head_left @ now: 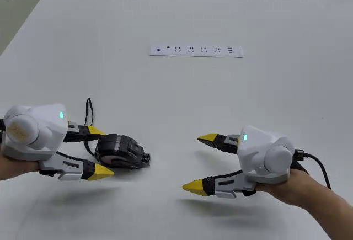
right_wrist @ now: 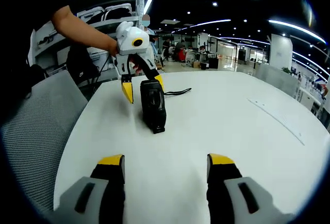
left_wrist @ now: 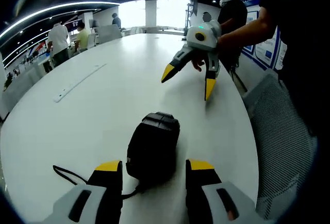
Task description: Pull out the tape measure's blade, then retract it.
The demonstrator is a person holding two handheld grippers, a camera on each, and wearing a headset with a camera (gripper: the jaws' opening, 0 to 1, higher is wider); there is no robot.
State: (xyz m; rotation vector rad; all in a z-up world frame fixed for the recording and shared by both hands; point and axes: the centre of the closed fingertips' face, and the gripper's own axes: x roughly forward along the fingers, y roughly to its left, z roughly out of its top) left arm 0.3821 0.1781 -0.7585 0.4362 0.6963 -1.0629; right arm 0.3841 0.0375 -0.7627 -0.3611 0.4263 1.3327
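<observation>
Tape measure [head_left: 118, 150] stands on the counter [head_left: 220, 96] between the left gripper's [left_wrist: 153, 166] spread fingers [left_wrist: 109, 168]. The right gripper's [head_left: 199, 161] fingers [right_wrist: 111, 163] are also spread and empty. The case looks rigid and slick, so clamp its flat sides.

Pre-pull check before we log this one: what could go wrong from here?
1. The left gripper straddles the tape measure but looks unclamped; pulling now could slide the case across the smooth table.
2. The blade tip is small and the open right gripper sits apart from it, so it may miss.
</observation>
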